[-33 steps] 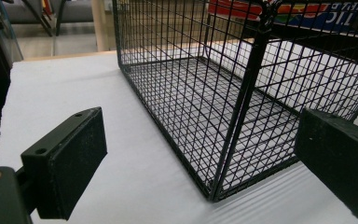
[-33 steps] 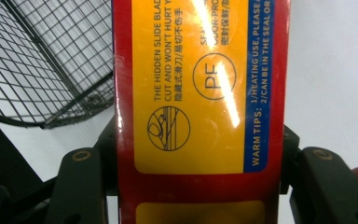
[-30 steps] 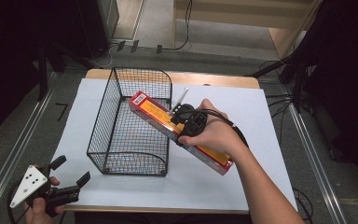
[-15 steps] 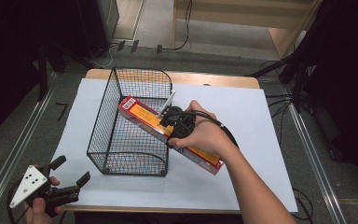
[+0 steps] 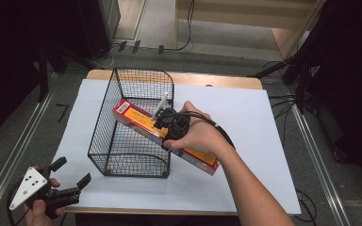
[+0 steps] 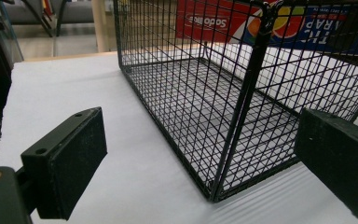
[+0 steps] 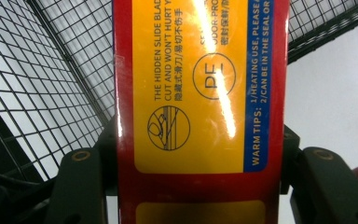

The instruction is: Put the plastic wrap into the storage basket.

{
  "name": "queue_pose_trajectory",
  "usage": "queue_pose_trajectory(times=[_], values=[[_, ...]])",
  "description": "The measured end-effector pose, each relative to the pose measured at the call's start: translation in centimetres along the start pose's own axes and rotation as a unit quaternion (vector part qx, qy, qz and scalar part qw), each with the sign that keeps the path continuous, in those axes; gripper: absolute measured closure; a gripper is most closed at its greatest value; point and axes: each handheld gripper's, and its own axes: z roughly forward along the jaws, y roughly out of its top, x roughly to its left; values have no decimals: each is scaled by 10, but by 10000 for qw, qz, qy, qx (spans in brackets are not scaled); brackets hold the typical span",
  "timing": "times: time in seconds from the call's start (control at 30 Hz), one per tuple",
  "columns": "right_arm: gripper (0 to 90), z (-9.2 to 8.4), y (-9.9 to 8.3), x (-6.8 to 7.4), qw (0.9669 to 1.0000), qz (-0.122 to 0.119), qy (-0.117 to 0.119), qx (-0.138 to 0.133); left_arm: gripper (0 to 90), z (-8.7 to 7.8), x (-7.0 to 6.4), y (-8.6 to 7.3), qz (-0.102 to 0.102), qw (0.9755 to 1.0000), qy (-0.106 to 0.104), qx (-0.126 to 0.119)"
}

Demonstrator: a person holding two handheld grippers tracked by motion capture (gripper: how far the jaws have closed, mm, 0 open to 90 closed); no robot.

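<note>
A long red and orange cling-wrap box [image 5: 134, 114] hangs tilted across the right wall of a black wire basket [image 5: 100, 132], its far end inside the basket. My right gripper [image 5: 170, 125] is shut on the box's middle, and a hand wraps the gripper. In the right gripper view the box [image 7: 200, 93] runs up between the jaws, whose fingers [image 7: 81, 186] press on both of its sides, with the basket mesh [image 7: 51, 70] behind. My left gripper [image 5: 73, 172] rests open at the table's front left. Its jaws [image 6: 200, 158] face the basket's near corner [image 6: 242, 93], and the box [image 6: 223, 21] shows above the rim.
A white sheet [image 5: 264, 141] covers the wooden table [image 5: 226, 81]. Metal rails [image 5: 320, 165] run along both sides of the table. Cables [image 5: 184, 42] lie on the floor beyond it.
My right gripper has carried the box leftward and slightly down, so its far end now reaches over the basket's right wall. The left gripper has stayed still.
</note>
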Motion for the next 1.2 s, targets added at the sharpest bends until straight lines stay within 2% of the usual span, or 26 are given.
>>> queue_pose_trajectory(times=[0.37, 0.53, 0.67, 0.77, 1.2], values=[[423, 4, 16, 5, 9999, -119, 62, 14, 29, -1, 0, 0, -13, 10000, 4, -26], [423, 6, 28, 8, 9996, -232, 10, 157, 29, -2, 0, 0, -28, 10000, 3, -28], [422, 8, 31, 7, 9997, -188, 4, 156, 29, -2, 1, 0, -44, 10000, 3, -44], [422, 9, 31, 4, 9997, -132, 90, 161, 29, -2, 1, 0, -43, 10000, -6, -46], [420, 10, 32, 5, 9997, -85, 105, 223, 29, -1, 0, 0, -27, 10000, 1, -24]])
